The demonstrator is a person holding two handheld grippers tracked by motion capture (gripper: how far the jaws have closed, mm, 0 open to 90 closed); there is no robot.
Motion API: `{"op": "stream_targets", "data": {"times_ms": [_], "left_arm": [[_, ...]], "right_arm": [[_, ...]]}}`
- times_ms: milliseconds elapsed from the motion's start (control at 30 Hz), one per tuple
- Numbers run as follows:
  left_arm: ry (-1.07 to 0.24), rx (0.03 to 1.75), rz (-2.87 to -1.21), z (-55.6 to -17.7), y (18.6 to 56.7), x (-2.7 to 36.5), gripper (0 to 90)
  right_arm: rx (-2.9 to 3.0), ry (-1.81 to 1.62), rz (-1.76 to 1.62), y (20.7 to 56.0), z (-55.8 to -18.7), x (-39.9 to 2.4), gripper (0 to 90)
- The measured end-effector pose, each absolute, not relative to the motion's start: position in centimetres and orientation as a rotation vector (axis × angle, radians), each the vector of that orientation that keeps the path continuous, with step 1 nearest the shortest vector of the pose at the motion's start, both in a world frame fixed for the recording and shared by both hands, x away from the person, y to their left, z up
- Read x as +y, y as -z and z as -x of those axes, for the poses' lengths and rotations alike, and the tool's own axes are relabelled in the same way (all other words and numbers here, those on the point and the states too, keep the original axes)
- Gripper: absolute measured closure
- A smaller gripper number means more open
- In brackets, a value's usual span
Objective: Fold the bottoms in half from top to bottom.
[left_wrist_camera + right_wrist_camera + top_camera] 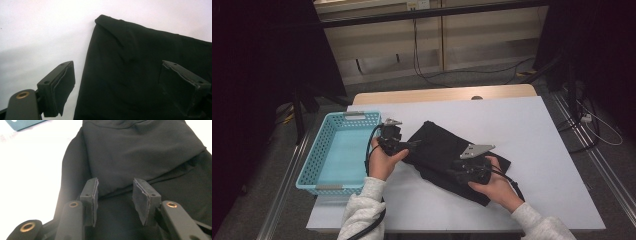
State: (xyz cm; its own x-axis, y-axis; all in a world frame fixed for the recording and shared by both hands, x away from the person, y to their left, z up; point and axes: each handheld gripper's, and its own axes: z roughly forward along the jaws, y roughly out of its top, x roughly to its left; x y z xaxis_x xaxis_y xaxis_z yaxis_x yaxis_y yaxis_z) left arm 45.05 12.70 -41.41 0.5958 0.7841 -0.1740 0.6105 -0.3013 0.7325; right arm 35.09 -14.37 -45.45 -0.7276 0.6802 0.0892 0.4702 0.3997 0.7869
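Basket walls the left — white tabletop right lies open

The cloth is lying folded on the sheet covering the table, near its middle. The basket is sitting on the sheet's left edge, just left of the cloth. The left gripper is resting at the cloth's left edge, between basket and cloth. The right gripper is lying over the cloth's near right part, with an upper fold lying beyond its jaws.
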Motion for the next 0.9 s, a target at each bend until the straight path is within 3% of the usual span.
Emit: {"op": "stream_targets", "data": {"times_ms": [233, 533, 900], "left_arm": [[-0.276, 1.105, -2.027, -45.1, 41.5, 12.6, 13.9], [-0.282, 1.094, -2.031, -45.0, 41.5, 12.7, 14.2], [-0.274, 1.09, -2.021, -45.0, 41.2, 12.8, 14.0]], "right_arm": [[2.447, -1.176, -0.996, 46.1, -35.2, -13.2, 52.7], [2.448, -1.16, -1.004, 46.4, -35.8, -13.1, 86.9], [2.433, -1.184, -0.971, 45.1, -35.2, -14.1, 88.4]]}}
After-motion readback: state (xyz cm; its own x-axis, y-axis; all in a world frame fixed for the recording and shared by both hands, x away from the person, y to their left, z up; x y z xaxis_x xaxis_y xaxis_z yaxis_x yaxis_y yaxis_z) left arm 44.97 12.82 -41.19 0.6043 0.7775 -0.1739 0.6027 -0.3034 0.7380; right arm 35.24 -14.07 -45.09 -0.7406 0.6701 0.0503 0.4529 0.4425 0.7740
